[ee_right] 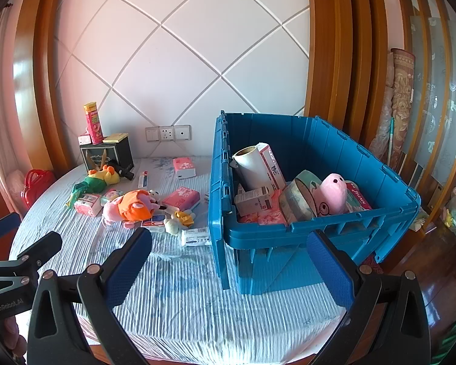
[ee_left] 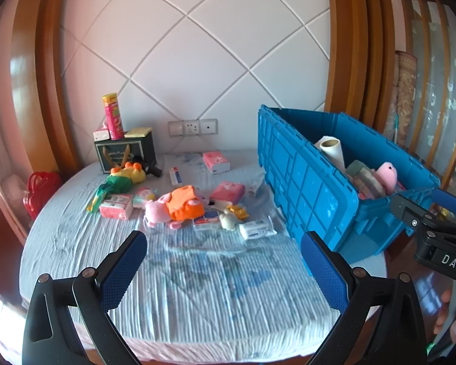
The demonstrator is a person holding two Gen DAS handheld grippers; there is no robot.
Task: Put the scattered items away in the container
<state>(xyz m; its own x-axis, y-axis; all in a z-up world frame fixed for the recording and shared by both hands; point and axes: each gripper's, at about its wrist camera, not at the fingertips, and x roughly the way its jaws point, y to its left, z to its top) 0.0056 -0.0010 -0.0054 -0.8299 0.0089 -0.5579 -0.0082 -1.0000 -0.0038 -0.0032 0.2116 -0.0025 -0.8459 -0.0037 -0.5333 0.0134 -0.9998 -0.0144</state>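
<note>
A blue crate (ee_left: 307,188) (ee_right: 291,231) stands on the right of the bed and holds a paper roll (ee_right: 252,167), a pink plush (ee_right: 334,193), boxes and a round tin. Scattered left of it lie a pink pig plush in orange (ee_left: 176,205) (ee_right: 130,205), pink tissue packs (ee_left: 228,191) (ee_right: 182,197), a green and yellow plush (ee_left: 124,179) (ee_right: 100,179), small boxes and a white packet (ee_left: 255,229) (ee_right: 196,236). My left gripper (ee_left: 225,255) hovers open over bare sheet in front of the items. My right gripper (ee_right: 231,252) is open before the crate's near corner. Neither holds anything.
A dark box (ee_left: 124,152) at the back left carries a pink snack tube (ee_left: 114,115) and small boxes. A red bag (ee_left: 41,188) sits beyond the bed's left edge. Wall sockets (ee_left: 193,127) lie behind. Rolled rugs (ee_right: 401,106) lean at the right. The bed's near half is bare striped sheet (ee_left: 197,289).
</note>
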